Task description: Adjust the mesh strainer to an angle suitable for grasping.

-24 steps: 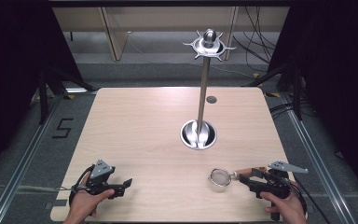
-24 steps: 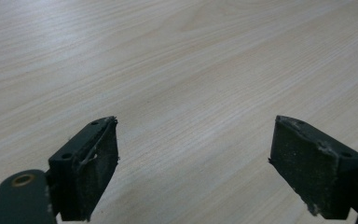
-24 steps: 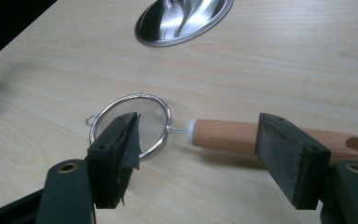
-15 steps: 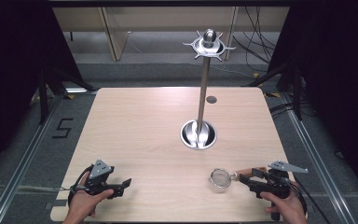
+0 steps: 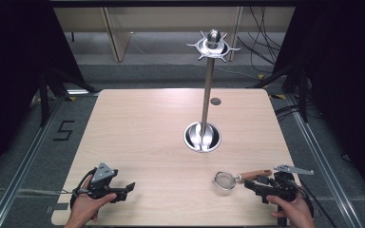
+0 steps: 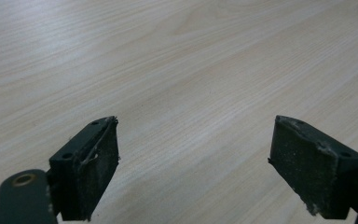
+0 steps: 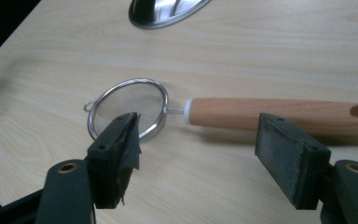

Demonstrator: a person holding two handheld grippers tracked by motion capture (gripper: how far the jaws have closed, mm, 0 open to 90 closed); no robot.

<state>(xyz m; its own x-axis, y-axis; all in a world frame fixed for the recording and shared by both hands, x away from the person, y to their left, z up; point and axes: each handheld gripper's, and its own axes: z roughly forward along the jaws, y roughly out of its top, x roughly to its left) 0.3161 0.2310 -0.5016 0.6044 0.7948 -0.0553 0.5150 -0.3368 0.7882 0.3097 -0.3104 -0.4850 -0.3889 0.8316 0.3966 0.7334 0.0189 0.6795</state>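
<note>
A small mesh strainer (image 5: 224,180) with a wooden handle (image 5: 256,175) lies flat on the table's near right part. My right gripper (image 5: 248,184) is low just on the near side of the handle, pointing left, open. In the right gripper view the strainer (image 7: 128,105) and its handle (image 7: 270,113) lie just beyond the tips of the right gripper (image 7: 198,119), with neither pad touching them. My left gripper (image 5: 126,190) rests at the near left, open, with nothing but bare wood between its jaws (image 6: 196,121).
A tall metal stand (image 5: 208,95) rises from a round shiny base (image 5: 202,137) right of the table's middle, with a ring of hooks on top (image 5: 213,45). A small dark disc (image 5: 215,101) is set in the wooden table (image 5: 142,123) behind it. The base's rim (image 7: 168,11) shows ahead of the right gripper.
</note>
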